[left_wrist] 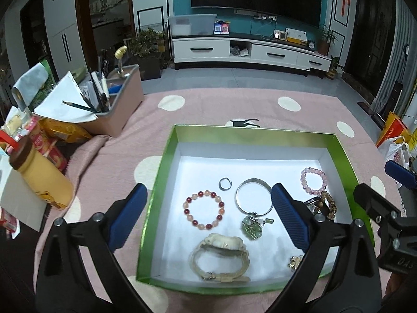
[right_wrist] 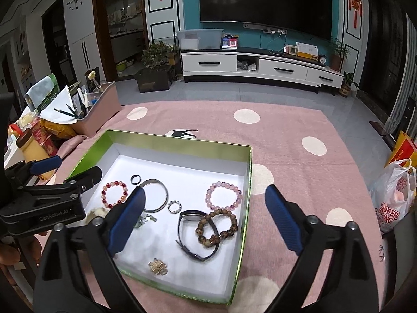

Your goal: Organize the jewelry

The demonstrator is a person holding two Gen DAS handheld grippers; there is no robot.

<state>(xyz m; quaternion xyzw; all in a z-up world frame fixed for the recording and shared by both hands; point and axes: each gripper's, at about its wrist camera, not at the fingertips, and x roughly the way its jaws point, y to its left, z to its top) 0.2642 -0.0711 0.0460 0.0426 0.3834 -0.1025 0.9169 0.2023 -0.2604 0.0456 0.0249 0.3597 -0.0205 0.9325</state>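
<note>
A green box (left_wrist: 166,161) with a white inside sits on the pink dotted cloth and holds the jewelry: a red-and-peach bead bracelet (left_wrist: 204,210), a small ring (left_wrist: 224,183), a silver bangle (left_wrist: 253,195), a green pendant (left_wrist: 252,228), a cream watch (left_wrist: 221,258), a pink bead bracelet (left_wrist: 314,180) and a gold charm (right_wrist: 158,266). The right wrist view also shows the box (right_wrist: 247,172), a brown bead bracelet (right_wrist: 217,227) and a black band (right_wrist: 198,232). My left gripper (left_wrist: 208,219) is open above the box. My right gripper (right_wrist: 204,221) is open over the box's right side. Both are empty.
A pink organizer bin (left_wrist: 117,104) with pencils and paper stands at the back left. A yellow bottle (left_wrist: 44,180) and snack packets lie at the left edge. A white plastic bag (right_wrist: 393,195) sits at the right. The table edge is beyond the box.
</note>
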